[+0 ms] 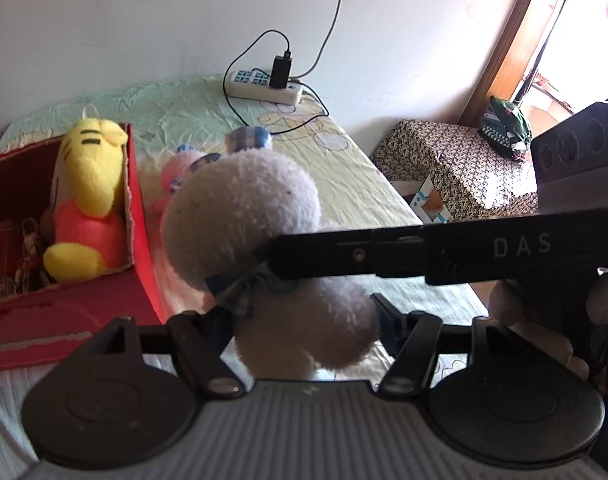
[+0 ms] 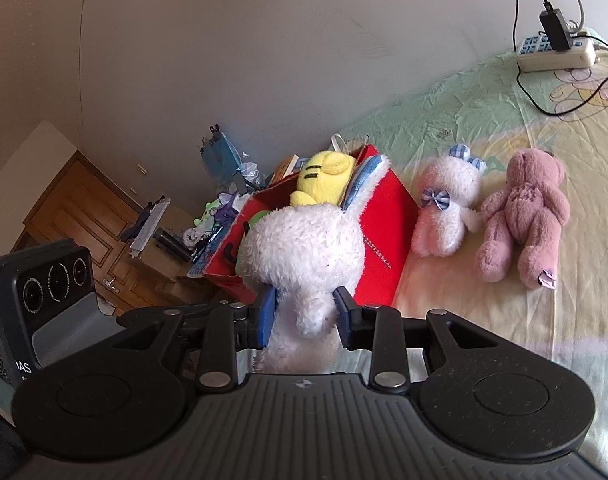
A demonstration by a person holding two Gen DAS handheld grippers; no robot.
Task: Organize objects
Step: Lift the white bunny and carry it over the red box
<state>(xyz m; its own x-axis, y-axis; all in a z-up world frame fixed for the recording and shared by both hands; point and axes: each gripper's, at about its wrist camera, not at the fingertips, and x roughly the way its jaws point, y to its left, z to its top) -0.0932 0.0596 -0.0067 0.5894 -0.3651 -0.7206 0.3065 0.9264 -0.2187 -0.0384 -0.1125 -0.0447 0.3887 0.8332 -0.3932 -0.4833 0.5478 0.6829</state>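
Both grippers clamped on white plush toys above the bed, next to the red box.

Writing: you can read "DAS" on the other gripper's body in the left wrist view; only "AS" shows in the right view, rest cut off. L gripper [image 1: 299, 316]: jaws pressed on the body of a white plush toy [image 1: 243, 208] w/ blue checked bow; its face is hidden. R gripper [image 2: 304, 310]: blue pads squeeze the neck of a white plush rabbit [image 2: 304, 244]; lower body hidden behind the gripper. Red box [image 2: 380, 216] holds a yellow plush [image 2: 324, 178]; other contents hard to make out. Bed sheet [image 2: 484, 320] is pale green/yellow w/ cartoon print; a white bear [image 2: 448, 208] and a pink bear [image 2: 524, 216] lie on it, touching. Power strip [image 1: 263, 88] w/ black adapter sits by the white wall.
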